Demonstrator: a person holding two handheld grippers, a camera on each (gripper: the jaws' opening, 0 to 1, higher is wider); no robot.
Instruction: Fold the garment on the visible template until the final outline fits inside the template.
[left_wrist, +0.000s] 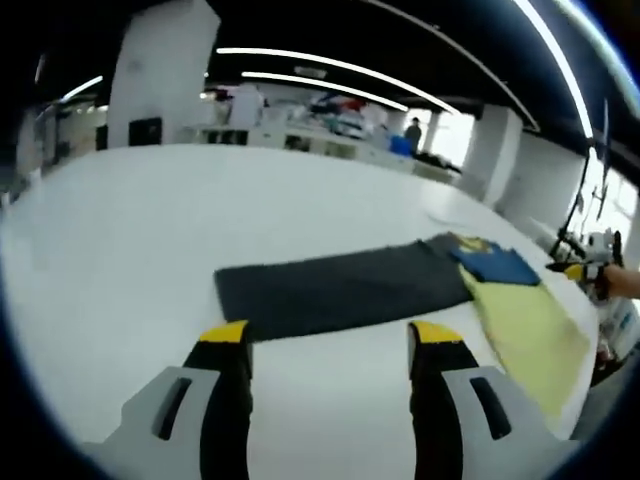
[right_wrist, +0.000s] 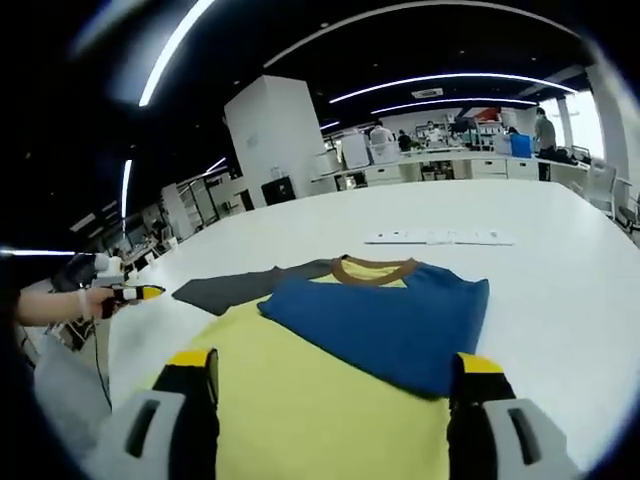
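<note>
While jaws gape, garment (right_wrist: 385, 325) lies beyond them.

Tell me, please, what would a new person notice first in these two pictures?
First, the yellow cloth shirt with blue folded part and brown collar, lying flat on the wide white table just ahead of the open right tool. Its long dark grey sleeve stretches across the table before the open left tool.
</note>
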